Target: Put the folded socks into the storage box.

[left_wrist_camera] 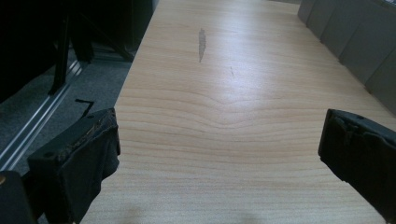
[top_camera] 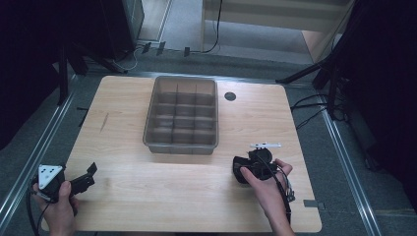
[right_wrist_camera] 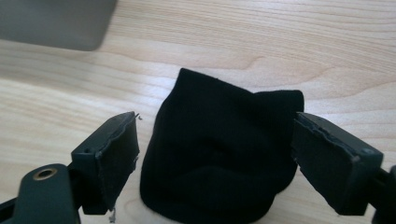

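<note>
The left gripper [top_camera: 83, 181] is held low at the near left, its jaws spread wide with nothing between them. The right gripper [top_camera: 246, 169] is held by the right hand [top_camera: 268, 184], pointing leftward, jaws parted.

Black folded sock [right_wrist_camera: 219, 149] lies on the table [right_wrist_camera: 280, 42] between parted tongs [right_wrist_camera: 217, 156].

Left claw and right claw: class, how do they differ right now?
The left claw has only bare light wooden table between its jaws; the right claw straddles a black folded fabric bundle. In the high view the left claw sits near the table's left front corner, the right claw right of centre. Both stand open.
</note>
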{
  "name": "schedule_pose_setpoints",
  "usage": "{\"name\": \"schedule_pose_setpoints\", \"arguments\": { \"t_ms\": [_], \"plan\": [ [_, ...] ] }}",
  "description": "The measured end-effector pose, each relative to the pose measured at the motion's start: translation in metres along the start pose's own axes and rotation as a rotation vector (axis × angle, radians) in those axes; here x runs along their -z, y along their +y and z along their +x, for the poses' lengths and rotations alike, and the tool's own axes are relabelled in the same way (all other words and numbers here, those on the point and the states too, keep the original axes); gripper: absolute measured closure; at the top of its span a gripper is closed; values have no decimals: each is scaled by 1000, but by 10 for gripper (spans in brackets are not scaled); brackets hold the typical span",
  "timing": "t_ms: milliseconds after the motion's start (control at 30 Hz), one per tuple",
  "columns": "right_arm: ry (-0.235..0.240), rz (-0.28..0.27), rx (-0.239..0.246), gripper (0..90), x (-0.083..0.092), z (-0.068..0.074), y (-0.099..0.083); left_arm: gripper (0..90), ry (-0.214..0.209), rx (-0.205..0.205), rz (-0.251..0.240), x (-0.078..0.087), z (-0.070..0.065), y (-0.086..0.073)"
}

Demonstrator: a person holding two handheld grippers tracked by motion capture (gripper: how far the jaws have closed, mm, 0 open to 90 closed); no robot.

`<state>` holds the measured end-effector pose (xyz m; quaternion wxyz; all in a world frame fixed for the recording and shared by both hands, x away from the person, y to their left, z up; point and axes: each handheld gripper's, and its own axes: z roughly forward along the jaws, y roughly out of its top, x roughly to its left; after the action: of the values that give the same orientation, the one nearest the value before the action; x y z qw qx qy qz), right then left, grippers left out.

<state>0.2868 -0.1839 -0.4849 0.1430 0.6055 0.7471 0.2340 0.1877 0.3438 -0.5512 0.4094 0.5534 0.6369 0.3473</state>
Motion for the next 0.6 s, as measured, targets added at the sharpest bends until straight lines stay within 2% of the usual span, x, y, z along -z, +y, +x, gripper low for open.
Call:
{"name": "schedule_pose_setpoints", "arguments": {
  "t_ms": [100, 167, 433, 500, 567, 600],
  "plan": [
    [-23, 18, -3, 141, -7, 2, 4, 0, -2, 2, 3, 0, 0, 0],
    [-62, 25, 8, 140, -13, 4, 5, 0, -4, 3, 4, 0, 1, 0],
    [-67, 75, -14, 146, -35, 2, 1, 0, -11, 8, 5, 0, 1, 0],
    [-90, 74, -5, 183, -37, 2, -1, 0, -11, 12, 4, -1, 1, 0],
    [-119, 78, 26, 231, -38, 3, -2, 0, -11, 13, 6, -1, 1, 0],
    [-119, 78, 26, 231, -38, 3, -2, 0, -11, 13, 6, -1, 1, 0]
  ]
}}
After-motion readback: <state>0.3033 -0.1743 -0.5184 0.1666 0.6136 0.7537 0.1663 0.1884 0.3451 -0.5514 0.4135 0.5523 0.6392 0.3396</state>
